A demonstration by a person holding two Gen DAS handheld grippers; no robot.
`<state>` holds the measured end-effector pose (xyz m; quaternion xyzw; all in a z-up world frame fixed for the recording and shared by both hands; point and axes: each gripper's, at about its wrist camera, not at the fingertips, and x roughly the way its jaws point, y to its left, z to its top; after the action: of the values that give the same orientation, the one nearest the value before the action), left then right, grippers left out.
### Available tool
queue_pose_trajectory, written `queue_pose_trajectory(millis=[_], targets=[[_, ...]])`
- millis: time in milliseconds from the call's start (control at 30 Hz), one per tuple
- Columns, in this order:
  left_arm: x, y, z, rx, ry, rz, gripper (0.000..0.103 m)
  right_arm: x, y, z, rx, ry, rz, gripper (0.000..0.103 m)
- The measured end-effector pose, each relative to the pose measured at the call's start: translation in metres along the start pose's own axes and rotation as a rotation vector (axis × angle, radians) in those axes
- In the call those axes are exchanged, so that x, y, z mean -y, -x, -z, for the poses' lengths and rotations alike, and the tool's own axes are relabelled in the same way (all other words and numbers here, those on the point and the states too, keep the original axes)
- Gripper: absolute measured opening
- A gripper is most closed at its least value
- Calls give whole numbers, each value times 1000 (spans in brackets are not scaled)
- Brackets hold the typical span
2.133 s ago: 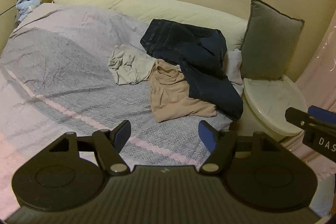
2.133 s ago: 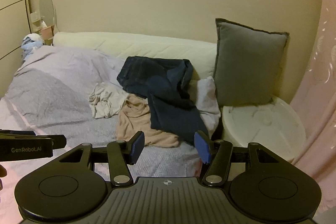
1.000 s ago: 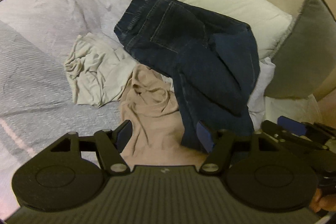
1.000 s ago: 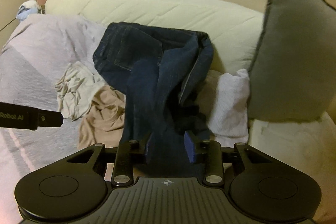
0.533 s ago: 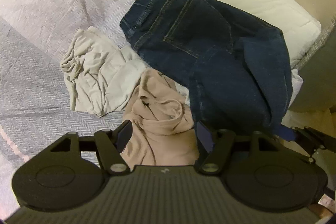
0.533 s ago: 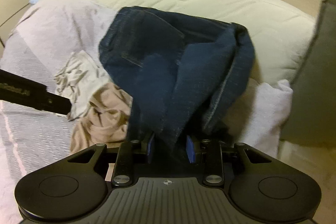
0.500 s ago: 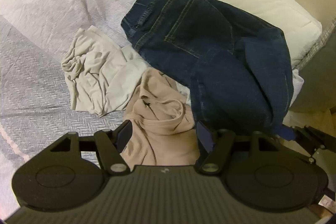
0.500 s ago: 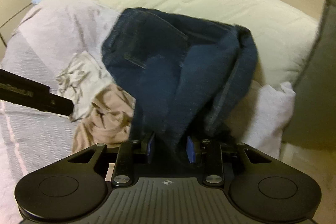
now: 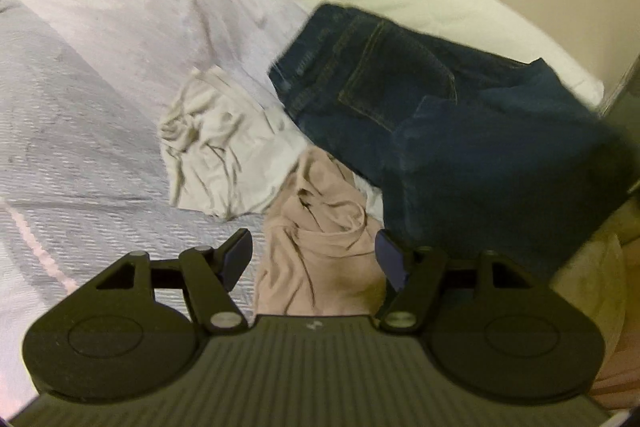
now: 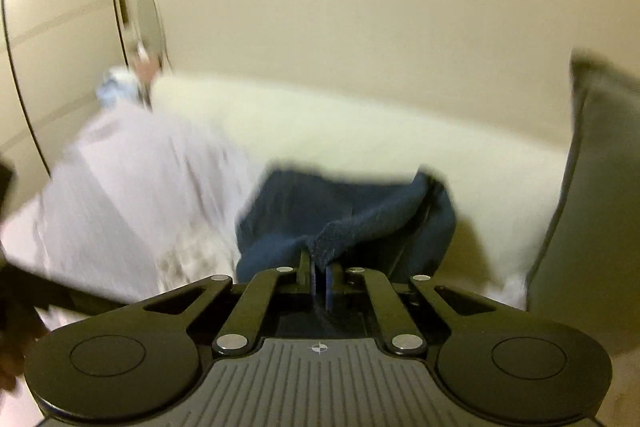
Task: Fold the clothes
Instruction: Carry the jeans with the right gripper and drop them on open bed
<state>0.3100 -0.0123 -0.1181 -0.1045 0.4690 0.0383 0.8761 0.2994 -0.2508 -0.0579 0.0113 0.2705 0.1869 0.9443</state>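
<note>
Jeans (image 9: 460, 131) dark indigo denim, crumpled, waistband toward upper left, right gripper (image 10: 319, 277) pinching a fold, left gripper (image 9: 314, 259) spread wide above tan garment (image 9: 320, 247).

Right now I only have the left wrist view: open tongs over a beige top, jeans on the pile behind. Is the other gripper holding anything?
Observer: Yes. The right tongs are shut on a fold of the jeans.
Reviewer: How does the denim sit at the grip?
Observer: The pinched edge rises from the tongs as a ridge running up and to the right. That view is blurred, so finer detail is lost.
Reviewer: Anything beyond the bed that I can't see?
Observer: An oval mirror stands by the far wall, next to tall cupboard doors.
</note>
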Motion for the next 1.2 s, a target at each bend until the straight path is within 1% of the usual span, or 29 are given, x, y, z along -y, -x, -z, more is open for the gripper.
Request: queue_pose_trajectory(millis=[100,167,233,300,400,500,600,667,767,833,900,967,1033,1067,1100,1133,1167,1200], targets=[[-14,34,16,58,44,-1,65,-27,41,-24,118,29,-54,2],[-26,62,34,102,68,-13,64,-53,69,-34,191,59,-111,2],[-40,92,57,150,105,-19,64,-81,95,-40,244,89,-176,2],[-62,128,77,189,150,-32,64,-111,121,-43,287,113,-240,2],[-103,183,108,229,230,-69,64,-150,152,-49,337,115,-319,2],[-146,238,146,281,335,-119,64,-193,186,-57,378,121,-406,2],[-184,294,192,337,444,-175,64,-244,218,-60,405,122,-505,2],[-207,331,222,372,509,-224,64,-276,234,-59,405,111,-569,2],[-236,385,264,418,589,-324,64,-329,260,-61,395,72,-695,2],[-252,422,292,449,635,-394,64,-362,277,-65,415,40,-763,2],[-263,455,318,483,681,-467,64,-391,298,-68,460,-21,-810,2],[-272,486,343,514,728,-537,64,-412,319,-66,504,-103,-824,2],[-278,510,367,538,775,-594,64,-426,332,-60,474,-149,-846,3],[-279,513,377,528,795,-612,64,-433,336,-53,429,-124,-868,4],[-279,515,386,510,814,-625,64,-442,338,-45,363,-62,-899,9],[-278,516,395,493,833,-639,64,-453,339,-33,265,45,-939,25],[-278,517,404,475,852,-652,64,-465,336,-16,128,186,-991,45],[-278,518,413,458,871,-666,64,-476,328,3,-18,323,-1044,49]])
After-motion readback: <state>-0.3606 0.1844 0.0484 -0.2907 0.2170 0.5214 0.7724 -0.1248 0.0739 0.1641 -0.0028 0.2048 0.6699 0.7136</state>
